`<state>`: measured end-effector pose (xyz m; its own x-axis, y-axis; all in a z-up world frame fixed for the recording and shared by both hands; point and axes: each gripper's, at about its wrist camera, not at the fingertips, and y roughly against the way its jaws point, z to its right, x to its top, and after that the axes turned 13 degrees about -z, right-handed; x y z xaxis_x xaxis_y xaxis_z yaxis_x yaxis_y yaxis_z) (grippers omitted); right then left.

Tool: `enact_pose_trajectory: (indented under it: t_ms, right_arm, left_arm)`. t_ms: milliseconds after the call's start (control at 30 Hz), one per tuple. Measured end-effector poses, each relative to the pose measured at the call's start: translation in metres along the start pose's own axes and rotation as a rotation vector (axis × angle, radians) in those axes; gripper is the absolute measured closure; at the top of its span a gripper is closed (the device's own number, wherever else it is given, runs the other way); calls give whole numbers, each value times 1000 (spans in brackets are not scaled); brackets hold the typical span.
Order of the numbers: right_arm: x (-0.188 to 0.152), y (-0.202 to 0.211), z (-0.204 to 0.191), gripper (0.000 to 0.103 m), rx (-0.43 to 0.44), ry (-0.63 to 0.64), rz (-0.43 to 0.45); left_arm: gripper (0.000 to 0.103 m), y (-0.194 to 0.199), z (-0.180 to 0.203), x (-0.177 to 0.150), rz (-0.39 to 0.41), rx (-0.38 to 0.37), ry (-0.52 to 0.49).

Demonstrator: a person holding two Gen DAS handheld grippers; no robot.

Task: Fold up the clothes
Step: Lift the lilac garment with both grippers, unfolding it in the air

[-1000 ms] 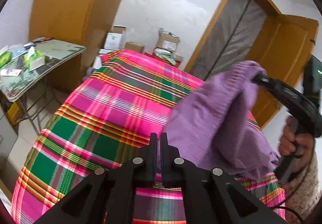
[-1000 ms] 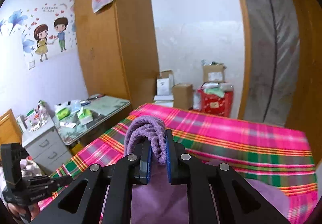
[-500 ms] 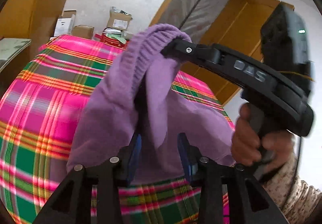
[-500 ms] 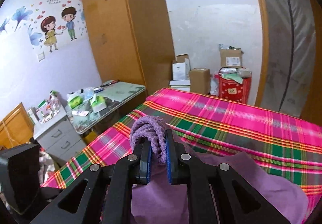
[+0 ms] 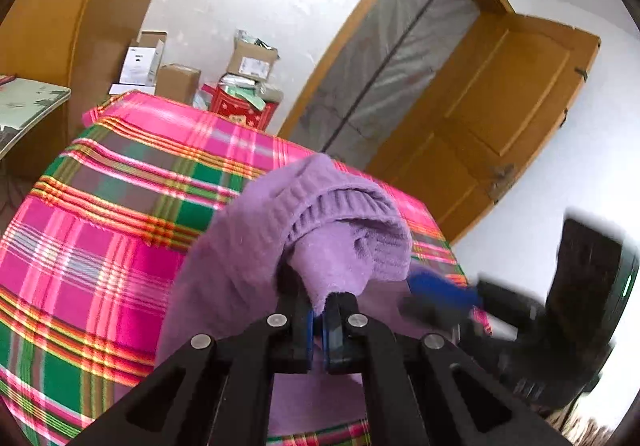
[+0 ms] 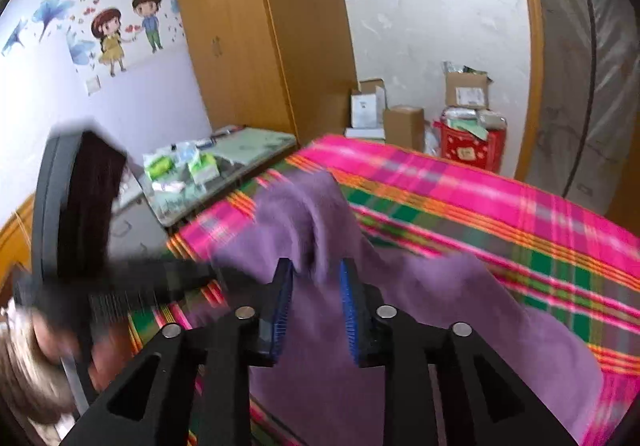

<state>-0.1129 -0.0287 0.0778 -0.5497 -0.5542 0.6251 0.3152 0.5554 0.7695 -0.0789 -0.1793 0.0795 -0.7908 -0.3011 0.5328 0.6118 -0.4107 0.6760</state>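
A purple knit sweater (image 5: pixel 260 246) lies heaped on the pink and green plaid bed cover (image 5: pixel 100 226). My left gripper (image 5: pixel 316 312) is shut on a fold of it just under the ribbed hem, lifting that part off the bed. In the right wrist view the sweater (image 6: pixel 440 306) drapes down between the blue pads (image 6: pixel 282 306) of my right gripper (image 6: pixel 316 286). Its jaws are opening and the pads stand off the cloth. The right gripper (image 5: pixel 424 302) shows blurred at the right of the left wrist view. The left gripper (image 6: pixel 216 272) shows blurred at the left of the right wrist view.
A side table (image 6: pixel 240 149) with packets stands left of the bed, beside a wooden wardrobe (image 6: pixel 248 45). Cardboard boxes (image 6: pixel 404 125) and a red box (image 6: pixel 468 145) sit past the bed's far end. A wooden door (image 5: pixel 500 117) stands open at the right.
My left gripper opened, moved in to the sweater and closed on its fold. My right gripper's jaws have parted from the bunch they gripped, and it has sunk toward the bed.
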Motion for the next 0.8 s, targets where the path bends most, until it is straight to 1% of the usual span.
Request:
enact_pose_trajectory:
  t_ms: [67,133,167,200,300,400,500,533,600,667,700,800]
  right_arm:
    - [-17,4,4,70,-42,9,-22]
    - [-33,7,8,63,-67,10,-33]
    - [-41,9,10,56,-71,8,-36]
    - [-49,10,11,52,-74,6,-40]
    - [-67,12,13,49,-111,16,-45]
    - [-76,9,17,49,-179,22,-66]
    - [-80,9,21,50,-289,30,-54]
    - [-79,10,24,51,-325,23,-48]
    - [-75,17,32,79,-358,-8,-25]
    - [-70,23,41,91,-403,-42,-13]
    - [-68,27,43,94,-415,-48,2]
    - [-58,44,49,98,-452,-82,57]
  left_arm:
    - [101,3,-3,7,17,-5,14]
    - [101,5,-4,15,34,-7,28]
    - [101,7,-4,17,40,-5,32]
    - [101,7,-4,21,48,0,30]
    - [101,13,0,25,67,5,25]
    - [101,16,-1,32,84,13,31]
    - [101,19,-2,36,99,33,36]
    - [101,19,-3,38,104,42,35]
    - [101,21,-6,42,110,51,43]
    - [101,21,-9,45,115,54,49]
    - [101,20,-9,47,112,53,48]
    - [101,19,-3,47,114,58,34]
